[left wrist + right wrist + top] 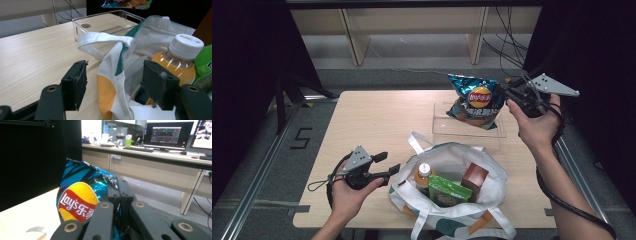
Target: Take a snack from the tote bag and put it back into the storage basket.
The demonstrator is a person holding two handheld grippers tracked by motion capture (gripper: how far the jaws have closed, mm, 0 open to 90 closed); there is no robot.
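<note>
A blue Lay's chip bag (476, 101) hangs in the air above a clear plastic tray (468, 131). My right gripper (504, 91) is shut on the bag's top corner; in the right gripper view the chip bag (80, 200) sits pinched at my right gripper (119, 195). A white tote bag (452, 192) lies open at the table's front, holding an orange drink bottle (423, 176), a green packet (448, 190) and a brown box (475, 179). My left gripper (388, 164) stands open just left of the tote, jaws either side of the tote's rim (117, 75).
The light wooden table (367, 125) has bare surface to the left and behind the tote. A tote handle (102, 40) loops toward the clear tray (105, 23). Wooden desk legs and cables (507, 40) stand beyond the far edge. Metal rails (262, 165) flank the table.
</note>
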